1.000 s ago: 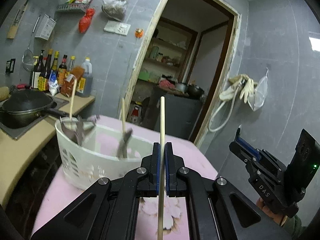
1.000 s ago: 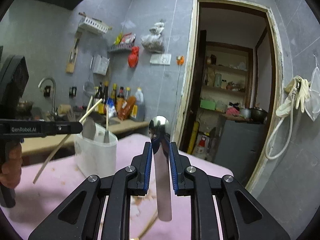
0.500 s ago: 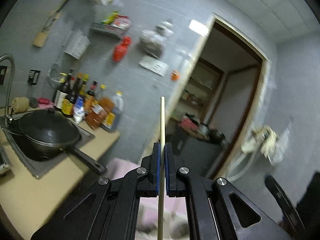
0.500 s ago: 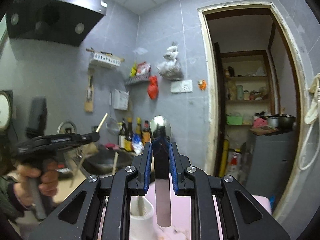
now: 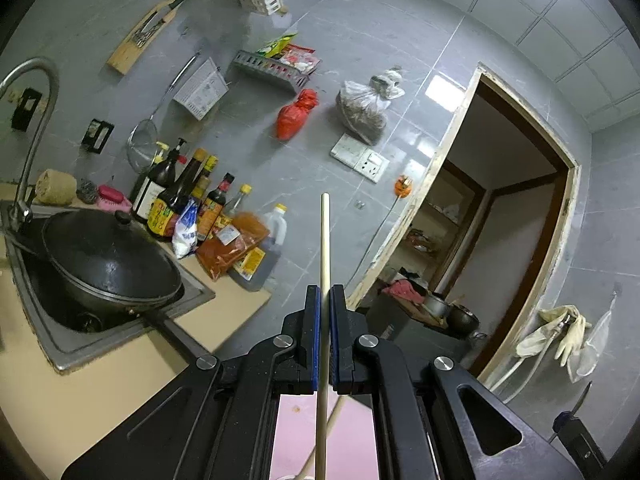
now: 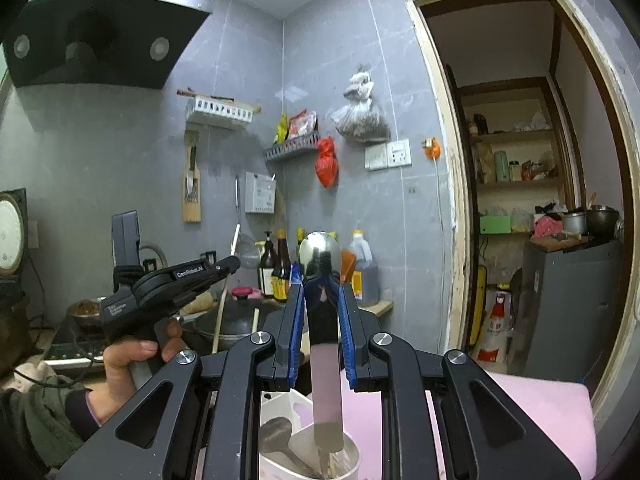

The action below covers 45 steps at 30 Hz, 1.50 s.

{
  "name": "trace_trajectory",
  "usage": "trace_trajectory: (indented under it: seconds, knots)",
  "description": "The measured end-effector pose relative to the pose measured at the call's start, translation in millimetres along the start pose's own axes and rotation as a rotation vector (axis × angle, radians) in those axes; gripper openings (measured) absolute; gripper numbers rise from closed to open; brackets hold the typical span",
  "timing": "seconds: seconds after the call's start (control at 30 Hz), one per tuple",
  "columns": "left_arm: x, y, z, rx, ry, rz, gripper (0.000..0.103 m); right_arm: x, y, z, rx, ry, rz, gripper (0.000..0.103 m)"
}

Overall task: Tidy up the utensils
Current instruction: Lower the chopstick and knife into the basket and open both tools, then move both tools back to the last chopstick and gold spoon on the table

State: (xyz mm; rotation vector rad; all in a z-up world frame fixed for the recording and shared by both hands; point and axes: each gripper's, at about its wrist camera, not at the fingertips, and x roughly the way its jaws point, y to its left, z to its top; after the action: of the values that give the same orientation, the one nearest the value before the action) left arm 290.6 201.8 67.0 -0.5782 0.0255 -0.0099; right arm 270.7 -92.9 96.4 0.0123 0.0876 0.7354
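In the left wrist view my left gripper (image 5: 325,294) is shut on a pale wooden chopstick (image 5: 324,240) that stands upright between the blue pads. Pink table (image 5: 294,424) shows below the jaws, with another stick lying on it. In the right wrist view my right gripper (image 6: 320,280) is shut on a metal spoon (image 6: 320,254), bowl up, handle hanging down. The handle's end hangs over the white utensil basket (image 6: 288,404), which holds other spoons. The left gripper (image 6: 234,263) is at the left there, held by a hand (image 6: 128,360), its chopstick (image 6: 219,320) pointing down.
A black lidded wok (image 5: 108,264) sits in the sink at the left, with sauce bottles (image 5: 192,200) along the wall behind it. A tap (image 5: 28,120) curves over the sink. A doorway (image 6: 520,200) opens on the right. Pink table (image 6: 528,412) runs right of the basket.
Both grippers rose and swung left. The basket dropped out of the left view, which now faces the wok and wall. The right gripper's spoon came over the basket. Both grips are unchanged.
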Motion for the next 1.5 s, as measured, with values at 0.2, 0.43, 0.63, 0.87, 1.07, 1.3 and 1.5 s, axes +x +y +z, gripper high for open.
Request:
trace_trajectory:
  seconds: [0.2, 0.43, 0.63, 0.87, 1.07, 1.3, 1.5]
  knots:
    - [-5.0, 2.5, -20.7, 0.028, -0.003, 0.021, 0.003, 14.2, -1.6, -21.1, 0.016, 0.058, -0.001, 0.015]
    - [-12.7, -2.4, -36.6, 0.091, 0.065, 0.001, 0.003, 19.4, -8.3, -38.8, 0.048, 0.126, 0.005, 0.016]
    - [-21.6, -6.1, -48.6, 0.143, 0.149, 0.005, 0.008, 14.0, -12.0, -40.6, 0.066, 0.133, 0.019, 0.032]
    - [-47.1, -18.8, -52.0, 0.166, 0.167, -0.022, 0.042, -4.5, -15.1, -32.6, 0.073, 0.101, -0.019, 0.058]
    - [-80.6, -50.1, -59.6, 0.248, 0.134, 0.039, 0.087, -36.1, -27.2, -31.1, 0.078, 0.077, -0.099, 0.086]
    - [-108.0, -82.2, -86.8, 0.334, 0.137, 0.05, 0.099, -81.6, -49.6, -38.7, 0.078, 0.066, -0.222, 0.103]
    - [-114.4, -99.7, -112.1, 0.345, 0.233, -0.005, 0.099, -111.4, -66.0, -51.9, 0.065, 0.126, -0.3, 0.103]
